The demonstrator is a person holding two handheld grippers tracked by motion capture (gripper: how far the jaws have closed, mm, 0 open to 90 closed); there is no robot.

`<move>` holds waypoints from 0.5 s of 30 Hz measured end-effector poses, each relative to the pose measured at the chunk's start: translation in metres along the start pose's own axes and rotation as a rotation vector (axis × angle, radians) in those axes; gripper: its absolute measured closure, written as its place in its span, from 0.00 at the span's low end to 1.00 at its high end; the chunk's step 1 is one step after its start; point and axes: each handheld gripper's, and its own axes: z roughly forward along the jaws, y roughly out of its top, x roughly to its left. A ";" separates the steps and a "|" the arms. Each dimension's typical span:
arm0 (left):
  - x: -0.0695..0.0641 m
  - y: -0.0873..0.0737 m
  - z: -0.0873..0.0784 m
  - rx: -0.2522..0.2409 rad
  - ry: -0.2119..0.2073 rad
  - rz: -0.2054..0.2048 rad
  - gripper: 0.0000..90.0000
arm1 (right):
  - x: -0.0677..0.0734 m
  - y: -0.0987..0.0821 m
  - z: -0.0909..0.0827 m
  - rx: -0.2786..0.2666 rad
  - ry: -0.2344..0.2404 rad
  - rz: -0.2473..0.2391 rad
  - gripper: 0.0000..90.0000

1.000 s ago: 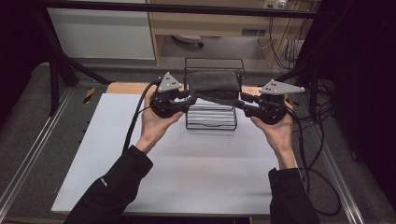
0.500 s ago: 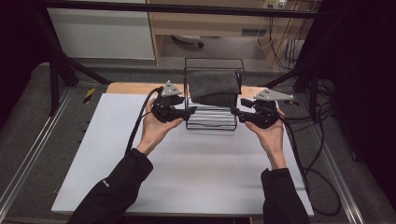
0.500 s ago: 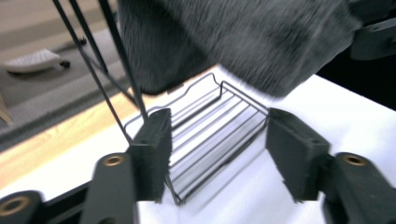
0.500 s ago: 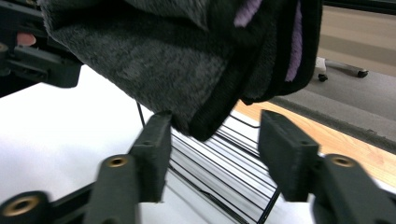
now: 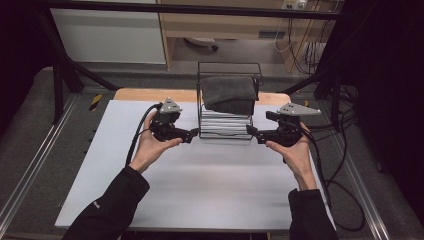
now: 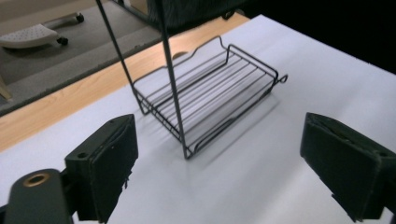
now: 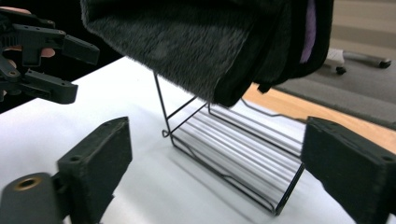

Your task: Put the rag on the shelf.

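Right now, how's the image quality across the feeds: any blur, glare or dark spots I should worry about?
High view: even light on the white table, no glare, surroundings dark. Left gripper view: rack sharp, near jaws soft. Right gripper view: towel dark but its nap readable, rack wires slightly soft, jaws blurred.

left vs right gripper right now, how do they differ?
The left gripper sits at the wire rack's left side and points right; the right gripper sits at its right side and points left. The right gripper's grey plate looks longer and flatter than the left's. Both have open jaws holding nothing, level with the rack's lower shelf, under the folded towel.
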 end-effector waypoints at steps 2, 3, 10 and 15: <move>0.002 -0.009 -0.004 0.004 0.006 -0.001 0.10 | 0.001 -0.003 -0.001 0.016 0.010 0.010 0.06; 0.004 -0.014 -0.007 0.009 0.006 -0.006 0.10 | 0.001 -0.005 -0.002 0.020 0.016 0.016 0.05; 0.010 -0.048 -0.019 0.012 0.018 -0.035 0.09 | 0.003 -0.022 -0.002 0.045 0.038 0.048 0.01; 0.011 -0.077 -0.025 0.021 0.035 -0.044 0.10 | 0.007 -0.042 0.002 0.052 0.072 0.042 0.01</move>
